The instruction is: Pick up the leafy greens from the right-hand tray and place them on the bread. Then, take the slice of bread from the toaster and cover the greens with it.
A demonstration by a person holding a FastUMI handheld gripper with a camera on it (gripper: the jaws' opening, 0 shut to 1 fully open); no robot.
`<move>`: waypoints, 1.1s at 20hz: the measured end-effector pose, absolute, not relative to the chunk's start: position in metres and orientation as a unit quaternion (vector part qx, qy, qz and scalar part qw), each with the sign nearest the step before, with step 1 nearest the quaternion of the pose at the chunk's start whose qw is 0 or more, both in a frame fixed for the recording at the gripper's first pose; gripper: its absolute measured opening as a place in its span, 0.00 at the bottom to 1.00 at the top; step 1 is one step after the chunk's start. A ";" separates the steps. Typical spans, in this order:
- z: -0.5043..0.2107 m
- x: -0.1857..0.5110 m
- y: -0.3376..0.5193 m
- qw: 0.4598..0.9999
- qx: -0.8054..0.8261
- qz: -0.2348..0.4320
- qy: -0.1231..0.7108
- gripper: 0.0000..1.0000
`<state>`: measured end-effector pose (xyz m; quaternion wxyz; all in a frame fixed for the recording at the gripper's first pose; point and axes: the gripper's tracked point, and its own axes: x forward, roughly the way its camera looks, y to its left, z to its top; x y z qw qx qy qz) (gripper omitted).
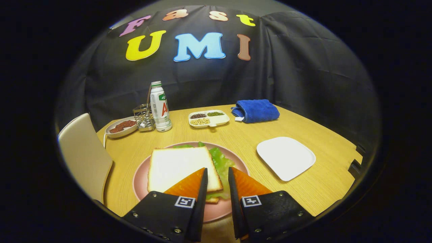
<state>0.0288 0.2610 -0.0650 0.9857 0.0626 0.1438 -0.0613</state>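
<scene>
Sandwich stacked on pink plate, gripper [217, 172] parted a little and holding nothing.

We see its orange fingers [189, 185] over the near corner of the top bread slice [177, 167], which covers the leafy greens [222, 163] on the pink plate [140, 184]. To the right lies the white tray [287, 157]; beyond are a blue towel [256, 110], divided snack dish [209, 118], bottle [160, 107] and toaster rack [144, 117].
</scene>
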 end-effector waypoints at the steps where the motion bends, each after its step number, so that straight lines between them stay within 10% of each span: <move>1: -0.063 0.030 0.260 0.987 0.053 -0.064 0.139 0.36; 22: 0.015 0.039 0.164 0.996 0.067 -0.003 0.053 0.36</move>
